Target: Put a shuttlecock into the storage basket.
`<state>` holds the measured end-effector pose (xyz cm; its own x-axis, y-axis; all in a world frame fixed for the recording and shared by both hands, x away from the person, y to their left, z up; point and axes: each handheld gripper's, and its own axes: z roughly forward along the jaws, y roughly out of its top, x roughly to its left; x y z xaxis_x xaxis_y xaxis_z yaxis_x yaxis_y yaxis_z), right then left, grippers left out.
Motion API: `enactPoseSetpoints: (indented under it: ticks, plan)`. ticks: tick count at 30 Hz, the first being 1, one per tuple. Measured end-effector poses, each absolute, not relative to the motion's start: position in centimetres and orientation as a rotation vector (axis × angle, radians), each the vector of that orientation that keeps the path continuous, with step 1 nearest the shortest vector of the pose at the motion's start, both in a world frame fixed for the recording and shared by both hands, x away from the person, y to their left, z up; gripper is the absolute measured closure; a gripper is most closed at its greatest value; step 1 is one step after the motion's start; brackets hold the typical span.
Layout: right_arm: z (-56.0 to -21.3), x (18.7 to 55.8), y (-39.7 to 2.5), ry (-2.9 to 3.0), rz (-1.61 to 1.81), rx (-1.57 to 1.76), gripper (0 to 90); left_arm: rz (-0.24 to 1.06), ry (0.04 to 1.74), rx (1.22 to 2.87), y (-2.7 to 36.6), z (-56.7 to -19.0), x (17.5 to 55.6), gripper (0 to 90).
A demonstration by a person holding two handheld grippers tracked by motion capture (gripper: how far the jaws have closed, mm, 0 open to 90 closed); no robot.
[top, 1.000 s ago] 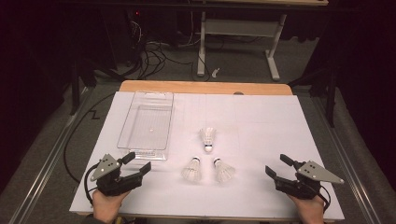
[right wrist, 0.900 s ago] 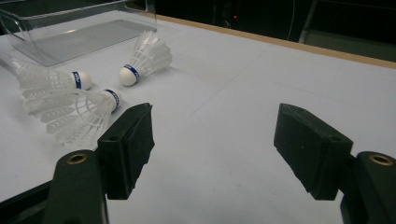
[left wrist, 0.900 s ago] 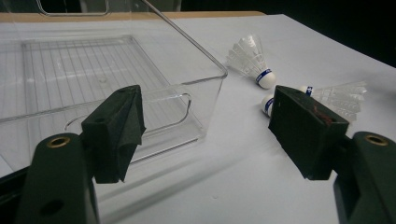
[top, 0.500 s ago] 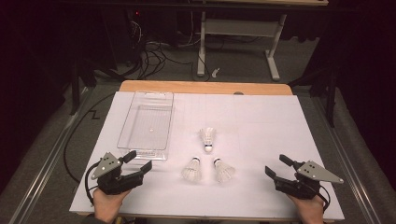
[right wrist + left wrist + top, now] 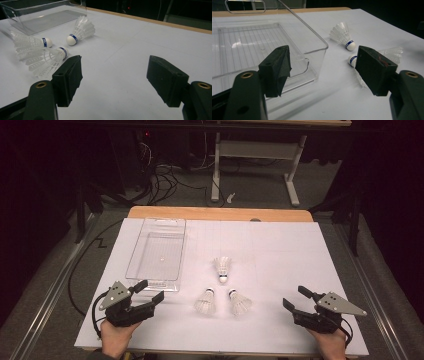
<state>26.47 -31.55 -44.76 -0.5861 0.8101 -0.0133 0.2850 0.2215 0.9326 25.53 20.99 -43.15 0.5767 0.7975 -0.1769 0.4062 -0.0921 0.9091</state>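
Three white feathered shuttlecocks with blue-banded cork tips lie on the white sheet covering the table (image 5: 300,250), grouped near its middle. The far shuttlecock (image 5: 222,268) lies with its cork toward the person. The near-left shuttlecock (image 5: 205,301) and the near-right shuttlecock (image 5: 239,303) lie side by side just in front of it, their corks pointing away from the person and angled toward each other, with a small gap between them. A clear rectangular plastic bin (image 5: 137,251) with cut-out handles stands to the left of the group, its long side running away from the person; nothing lies inside it.

The left gripper (image 5: 148,291), black with a grey three-cornered plate on top, rests low over the sheet at the near left, just in front of the bin's near end. Its jaws stand wide apart and hold nothing; in the left gripper view the bin's near corner sits between them, and two shuttlecocks appear beyond the right-hand jaw. The right gripper (image 5: 295,298) sits at the near right, well apart from the shuttlecocks, pointing toward them. Its jaws are likewise spread wide with only bare white sheet between them, and in the right gripper view all three shuttlecocks lie off to the left of its jaws.
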Motion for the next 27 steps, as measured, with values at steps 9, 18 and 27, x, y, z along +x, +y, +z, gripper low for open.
enactPoseSetpoints:
  ticks: [9, 18, 27]
  plan:
    - [-44.8, 26.5, -31.6, 1.988, 1.360, 1.009, 28.9, 0.396, 0.992, 1.696, 20.7, -42.7, 25.7, 29.3]
    - [-44.7, 26.4, -31.5, 1.987, 1.355, 1.010, 28.9, 0.403, 0.950, 1.734, 19.5, -42.1, 25.9, 29.4]
    - [-44.8, 26.4, -31.5, 1.985, 1.367, 1.024, 28.9, 0.366, 0.901, 1.785, 17.8, -41.6, 27.0, 29.5]
